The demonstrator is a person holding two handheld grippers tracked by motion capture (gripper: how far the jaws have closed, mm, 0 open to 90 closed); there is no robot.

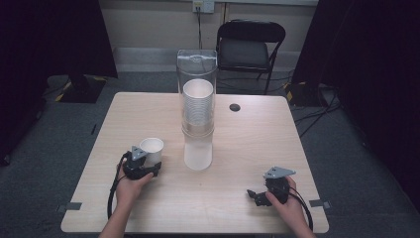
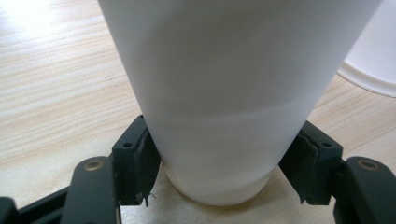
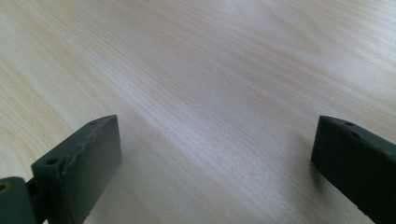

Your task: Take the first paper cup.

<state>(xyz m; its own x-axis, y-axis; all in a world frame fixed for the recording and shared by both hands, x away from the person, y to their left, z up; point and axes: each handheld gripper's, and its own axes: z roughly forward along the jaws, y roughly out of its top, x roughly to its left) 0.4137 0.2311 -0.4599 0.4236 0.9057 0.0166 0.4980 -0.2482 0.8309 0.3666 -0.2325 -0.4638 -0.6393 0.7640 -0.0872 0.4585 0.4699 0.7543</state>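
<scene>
Left of centre in the high view, the upright white paper cup (image 1: 152,148), light and easily crushed, stands on the pale wooden table (image 1: 237,198) between the left gripper (image 2: 219,163)'s jaws, best held gently near its stiffer base, pads barely touching, while the right gripper (image 3: 212,163) gapes empty.

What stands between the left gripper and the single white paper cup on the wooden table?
Nothing visible. The single white paper cup already stands upright between the jaws of the left gripper, whose black pads lie beside its lower wall, on the light wooden table.
</scene>
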